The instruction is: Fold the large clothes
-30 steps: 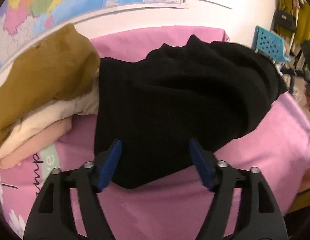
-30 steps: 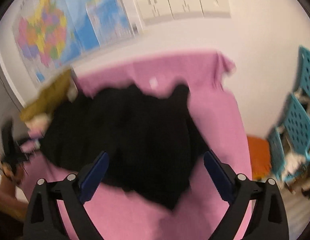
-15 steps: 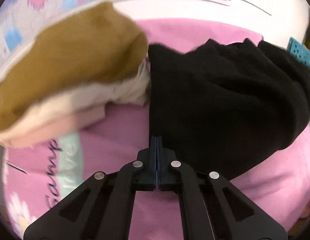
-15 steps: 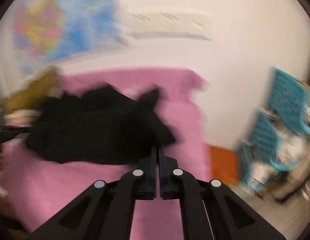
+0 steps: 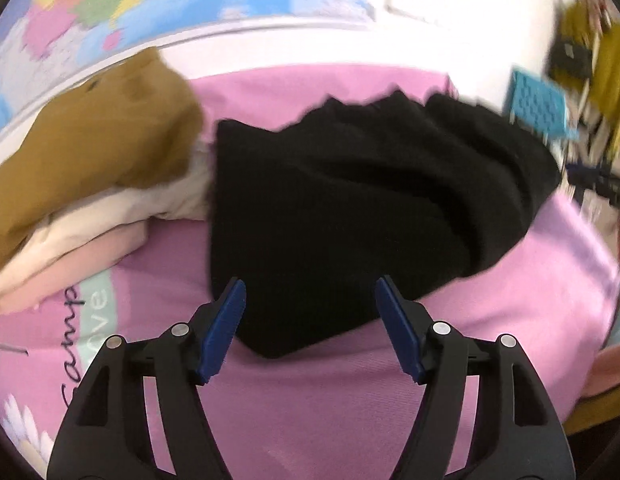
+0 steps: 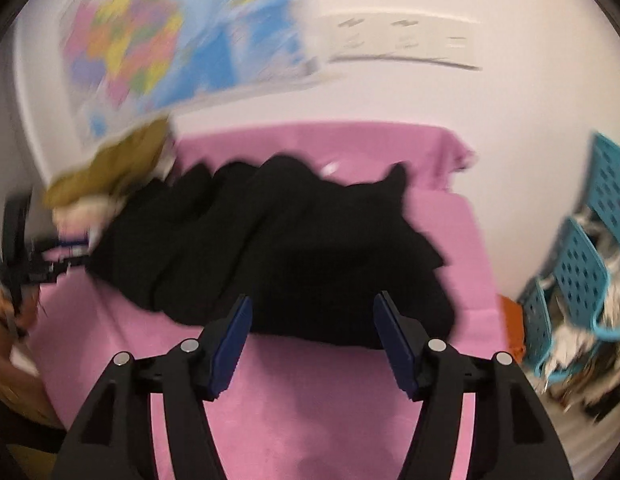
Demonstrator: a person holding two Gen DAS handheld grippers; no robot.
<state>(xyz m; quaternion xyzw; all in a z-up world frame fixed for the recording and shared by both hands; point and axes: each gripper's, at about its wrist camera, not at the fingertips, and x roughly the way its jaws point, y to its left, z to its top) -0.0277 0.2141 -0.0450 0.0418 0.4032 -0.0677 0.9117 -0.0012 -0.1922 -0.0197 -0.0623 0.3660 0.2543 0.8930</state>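
Note:
A large black garment (image 5: 350,200) lies crumpled on the pink-covered table (image 5: 310,400). My left gripper (image 5: 310,304) hovers over its near corner with jaws opening; the blue pads (image 5: 226,328) stand apart and pinch nothing. In the right wrist view the same black garment (image 6: 290,256) spreads across the pink cover (image 6: 310,400). My right gripper (image 6: 310,320) sits at its near hem, jaws opening, pads apart and clear of the cloth. The left gripper (image 6: 34,256) shows blurred at the far left of that view.
A pile of folded clothes, mustard (image 5: 98,132) over cream and pale pink, lies left of the black garment. A map poster (image 6: 170,40) and wall sockets (image 6: 402,40) hang behind. Teal perforated crates (image 6: 582,264) stand to the right, past the table's edge.
Both grippers closed empty half a second ago and have now opened again. The left view swung left toward the folded pile and back; the right view swung right and back.

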